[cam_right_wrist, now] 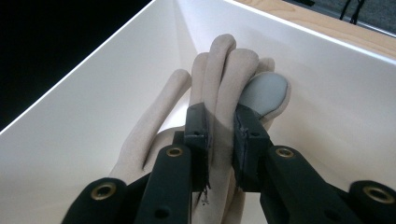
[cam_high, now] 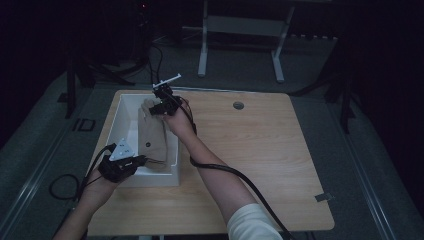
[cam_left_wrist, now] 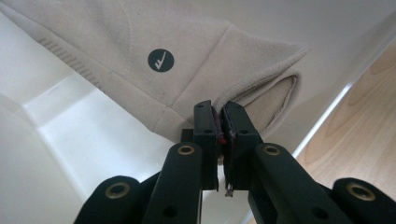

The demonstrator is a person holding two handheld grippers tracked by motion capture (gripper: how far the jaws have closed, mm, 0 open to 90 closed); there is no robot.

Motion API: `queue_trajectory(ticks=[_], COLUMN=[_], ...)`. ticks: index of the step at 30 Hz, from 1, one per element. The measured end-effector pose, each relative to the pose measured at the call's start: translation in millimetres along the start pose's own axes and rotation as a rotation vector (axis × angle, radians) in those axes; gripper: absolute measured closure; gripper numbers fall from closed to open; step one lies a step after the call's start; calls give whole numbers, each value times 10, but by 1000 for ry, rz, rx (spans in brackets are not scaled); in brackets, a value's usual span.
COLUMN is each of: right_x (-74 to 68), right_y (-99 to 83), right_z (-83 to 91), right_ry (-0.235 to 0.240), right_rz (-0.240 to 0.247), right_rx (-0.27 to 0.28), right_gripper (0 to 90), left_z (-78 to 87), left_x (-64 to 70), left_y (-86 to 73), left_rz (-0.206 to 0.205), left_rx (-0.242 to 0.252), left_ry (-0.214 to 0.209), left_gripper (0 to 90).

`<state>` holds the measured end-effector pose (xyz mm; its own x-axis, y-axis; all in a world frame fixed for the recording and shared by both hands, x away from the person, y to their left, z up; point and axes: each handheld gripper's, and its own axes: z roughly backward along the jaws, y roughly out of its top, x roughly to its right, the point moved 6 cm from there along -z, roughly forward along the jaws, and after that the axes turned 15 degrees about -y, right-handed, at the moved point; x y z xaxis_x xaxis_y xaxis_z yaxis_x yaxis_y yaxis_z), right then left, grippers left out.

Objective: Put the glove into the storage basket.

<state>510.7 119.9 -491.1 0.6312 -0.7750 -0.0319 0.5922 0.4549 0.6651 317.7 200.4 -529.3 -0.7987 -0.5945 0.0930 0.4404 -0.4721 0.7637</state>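
A beige glove (cam_high: pixel 151 136) with a round dark logo patch hangs stretched over a white bin (cam_high: pixel 121 111) at the table's left. My left gripper (cam_high: pixel 143 161) is shut on the glove's cuff corner at the near end. In the left gripper view the jaws (cam_left_wrist: pixel 218 113) pinch the hem of the glove (cam_left_wrist: pixel 187 46). My right gripper (cam_high: pixel 156 107) holds the far end. In the right gripper view its jaws (cam_right_wrist: pixel 219 119) are shut around one of the glove's fingers (cam_right_wrist: pixel 223 70), beside a grey fingertip pad (cam_right_wrist: pixel 264 93).
The bin's white walls (cam_right_wrist: pixel 93 93) surround the glove. The wooden table (cam_high: pixel 260 150) extends right of the bin, with a round cable hole (cam_high: pixel 238 105) and a tape strip (cam_high: pixel 322 197). A desk frame (cam_high: pixel 240 30) stands on the floor behind. Cables trail from both grippers.
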Motion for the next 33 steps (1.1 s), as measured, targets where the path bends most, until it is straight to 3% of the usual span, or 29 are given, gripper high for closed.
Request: queue_trajectory(ticks=[2,3,6,7,10,17,19,21,24,25,33], right_x=[4,-4,10,29,54,65,69,69,59,48,37], right_y=[2,-4,-1,1,-8,-29,-25,-22,-31,-35,-134], right_z=[-8,-31,-26,-19,-3,111,160,202,265,289,386], right_ry=[-16,-20,-36,-44,-55,-26,-14,-2,37,62,76], right_rz=[7,8,9,-3,6,19,13,20,28,33,116], right_rx=[-4,-36,-33,-28,-22,9,21,35,47,56,69], right_gripper=[769,722,671,606,557,451,393,338,247,198,162], left_z=[-9,-54,-89,-84,-63,-57,-58,-68,-69,-76,-81], left_x=[-6,-26,-37,-29,-21,56,67,75,82,92,117], left_y=[-5,-28,-50,-27,5,99,135,165,179,194,197], left_rz=[4,25,38,46,62,91,108,106,92,97,110], left_rx=[-7,-33,-57,-43,-17,50,70,75,71,90,123], left_ry=[-7,-14,-15,-12,-7,-4,-15,1,12,7,-4], left_gripper=[826,757,625,602,559,319,227,161,150,149,149])
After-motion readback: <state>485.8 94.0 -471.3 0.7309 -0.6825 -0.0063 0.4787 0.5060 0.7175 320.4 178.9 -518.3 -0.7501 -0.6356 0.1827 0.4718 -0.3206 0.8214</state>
